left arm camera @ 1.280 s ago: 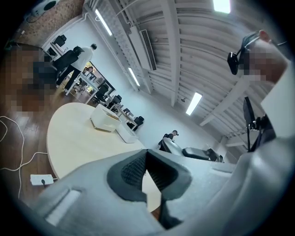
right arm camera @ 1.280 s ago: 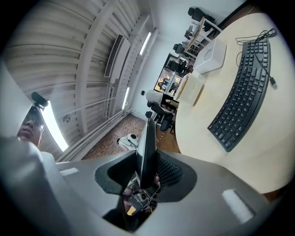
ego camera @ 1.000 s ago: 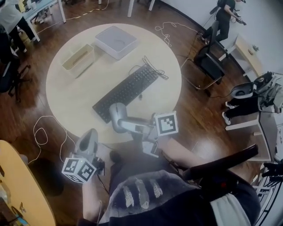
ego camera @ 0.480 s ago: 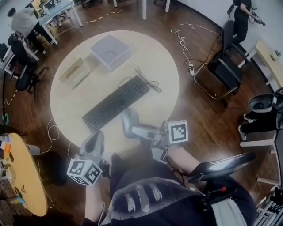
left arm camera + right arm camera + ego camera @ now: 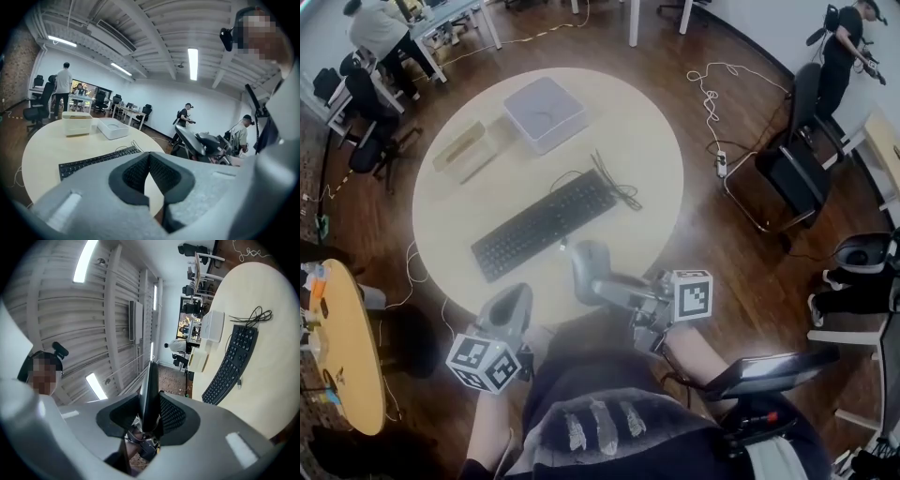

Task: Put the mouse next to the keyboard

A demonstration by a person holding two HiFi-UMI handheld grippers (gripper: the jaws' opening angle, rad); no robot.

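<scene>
Pale wood table [image 5: 656,141]: round, on a dark wood floor [image 5: 722,253].
Containers: 2, both on the far part of the table.
White box [image 5: 544,112]: square and shallow. Its recessed top shows a faint round mark, and what it holds cannot be told.
Cream box [image 5: 464,150]: oblong and open-topped, just left of the white box and apart from it. Its inside is too small to read.
Keyboard [image 5: 542,225]: black, lying at a slant across the middle of the table.
Cable [image 5: 614,183]: thin black loops touching the keyboard's far right end.
Right gripper [image 5: 586,267]: part-closed and clamped on the mouse [image 5: 150,385], over the table's near edge. It sits just on the near side of the keyboard's right half, apart from it.
Mouse: a thin dark shape seen edge-on between the right gripper's pads. In the head view the gripper covers it.
Left gripper [image 5: 514,302]: jaws pressed together on nothing, at the table's near rim, left of the right gripper.
Between mouse and keyboard: a strip of table top.
Around: a black chair [image 5: 797,173] and a white power strip [image 5: 719,161] on the floor right of the table. Another round table [image 5: 342,366] stands at the left, and a person [image 5: 375,26] is at a desk beyond.
</scene>
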